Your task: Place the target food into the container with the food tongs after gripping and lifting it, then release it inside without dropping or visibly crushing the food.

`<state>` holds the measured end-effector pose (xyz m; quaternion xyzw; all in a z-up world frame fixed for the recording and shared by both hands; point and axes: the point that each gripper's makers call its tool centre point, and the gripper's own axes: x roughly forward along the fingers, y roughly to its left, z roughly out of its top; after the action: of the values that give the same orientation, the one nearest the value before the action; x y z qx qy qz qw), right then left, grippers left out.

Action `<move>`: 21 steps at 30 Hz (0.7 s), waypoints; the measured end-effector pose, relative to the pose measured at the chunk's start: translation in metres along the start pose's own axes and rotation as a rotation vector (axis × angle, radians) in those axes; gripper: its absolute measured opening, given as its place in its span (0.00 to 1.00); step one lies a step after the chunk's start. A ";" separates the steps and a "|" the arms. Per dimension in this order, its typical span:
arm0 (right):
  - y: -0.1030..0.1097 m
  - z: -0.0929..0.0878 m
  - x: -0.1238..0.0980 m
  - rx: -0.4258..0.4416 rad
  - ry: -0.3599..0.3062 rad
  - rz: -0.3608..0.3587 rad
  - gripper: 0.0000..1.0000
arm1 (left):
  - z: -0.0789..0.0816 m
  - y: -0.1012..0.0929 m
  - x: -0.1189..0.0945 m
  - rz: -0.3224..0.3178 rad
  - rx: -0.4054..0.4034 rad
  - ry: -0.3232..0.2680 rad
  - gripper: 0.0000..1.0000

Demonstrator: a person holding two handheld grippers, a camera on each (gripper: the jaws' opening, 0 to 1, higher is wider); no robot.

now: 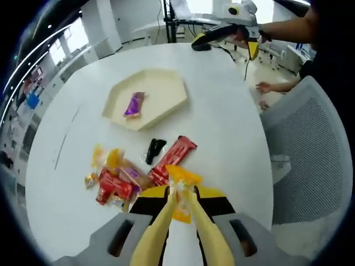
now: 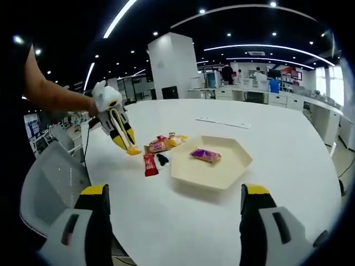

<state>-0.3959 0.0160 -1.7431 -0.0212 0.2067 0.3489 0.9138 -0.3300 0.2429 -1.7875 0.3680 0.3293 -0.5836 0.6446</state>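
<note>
**Left claw pinching a yellow snack packet beside the pile; right claw wide open, held back**

In the left gripper view, the left claw [image 1: 182, 195] has its two long yellow tong-like jaws nearly closed on a crinkly yellow snack packet [image 1: 182, 178], at the near edge of a pile of wrapped snacks [image 1: 115, 180] on the round white tabletop [image 1: 222, 116]. Just beyond the packet lie a long red wrapped bar [image 1: 175, 158] and a small black wrapped item [image 1: 155, 149]. Farther off, apart from the pile, sits the cream hexagonal plastic tray [image 1: 166, 105], holding one purple wrapped candy [image 1: 135, 104]. Bare tabletop lies between pile and tray, and more to the right of both. A grey mesh office chair [image 1: 310, 144] stands against the tabletop's right edge.

In the right gripper view, the right claw [image 2: 175, 208] has its yellow-tipped jaws spread wide with nothing between them, over open tabletop near the tray's near edge. At the left of this view, a person's hand [image 2: 94, 105] holds the left claw down at the pile.
</note>
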 end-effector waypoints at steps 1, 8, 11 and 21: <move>0.000 0.000 0.000 0.000 0.000 -0.001 0.97 | 0.000 0.002 -0.001 0.005 -0.004 0.006 0.14; -0.004 0.001 -0.004 -0.006 0.000 -0.012 0.98 | 0.005 0.018 -0.017 0.028 -0.031 0.011 0.13; -0.005 0.002 -0.005 -0.008 -0.001 -0.013 0.98 | 0.006 0.026 -0.024 0.038 -0.037 0.015 0.13; -0.009 0.005 -0.009 -0.006 -0.013 -0.023 0.98 | 0.012 0.050 -0.050 0.044 -0.058 0.057 0.13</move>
<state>-0.3940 0.0041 -1.7360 -0.0243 0.1994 0.3392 0.9190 -0.2850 0.2602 -1.7345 0.3726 0.3561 -0.5489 0.6581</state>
